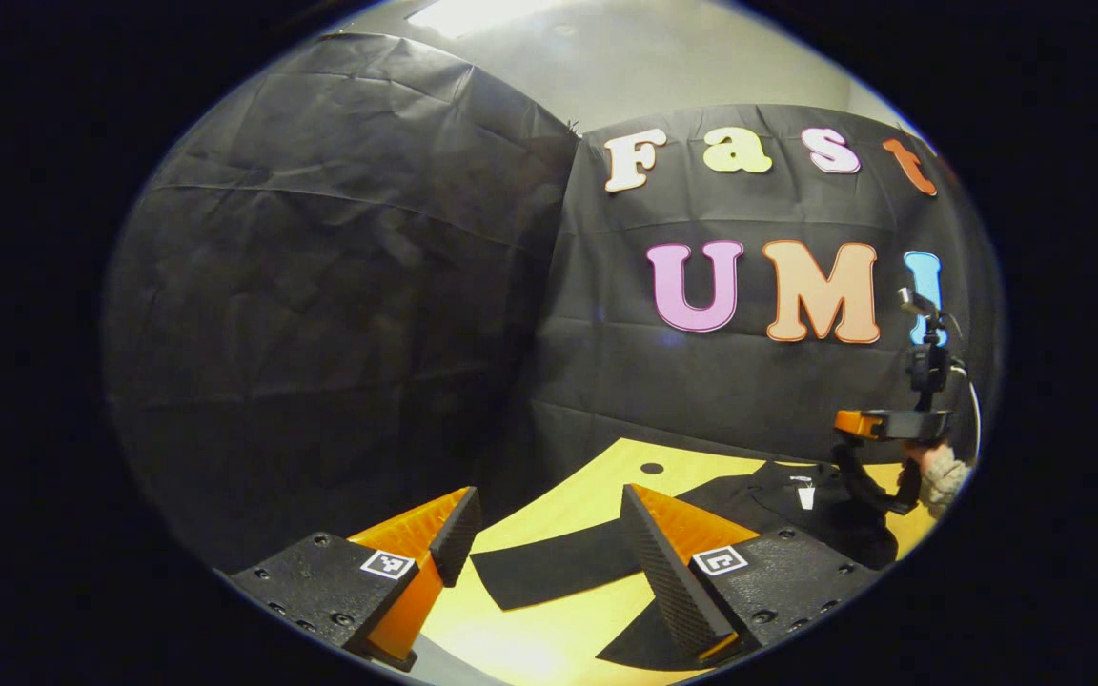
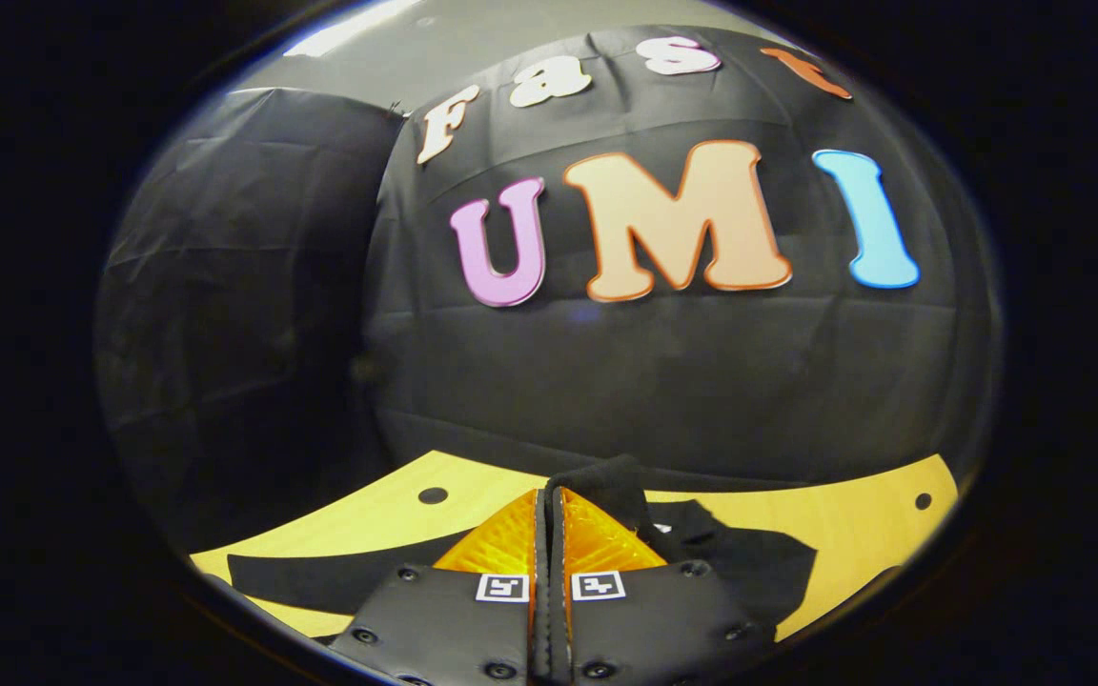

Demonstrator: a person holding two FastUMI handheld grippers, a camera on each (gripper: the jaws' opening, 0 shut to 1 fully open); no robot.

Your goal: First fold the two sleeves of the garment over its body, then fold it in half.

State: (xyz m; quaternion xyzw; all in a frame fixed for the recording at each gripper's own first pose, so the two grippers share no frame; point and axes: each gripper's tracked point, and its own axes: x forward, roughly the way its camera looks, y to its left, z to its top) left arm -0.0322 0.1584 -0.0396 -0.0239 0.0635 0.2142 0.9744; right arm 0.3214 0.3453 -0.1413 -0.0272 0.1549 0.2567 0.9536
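Observation:
A black garment lies spread on a yellow wooden table, a white tag at its collar. One long sleeve stretches flat toward my left gripper, which hovers open above it, touching nothing. Farther right, my right gripper is held by a hand over the garment's far side. In the right gripper view, my right gripper is shut, and a fold of black cloth rises from between its fingertips. The flat sleeve runs off to the left and more garment lies to the right.
Black cloth walls close the booth behind and beside the table. The table has small round holes near its back edge. Bare yellow tabletop shows to the right of the garment.

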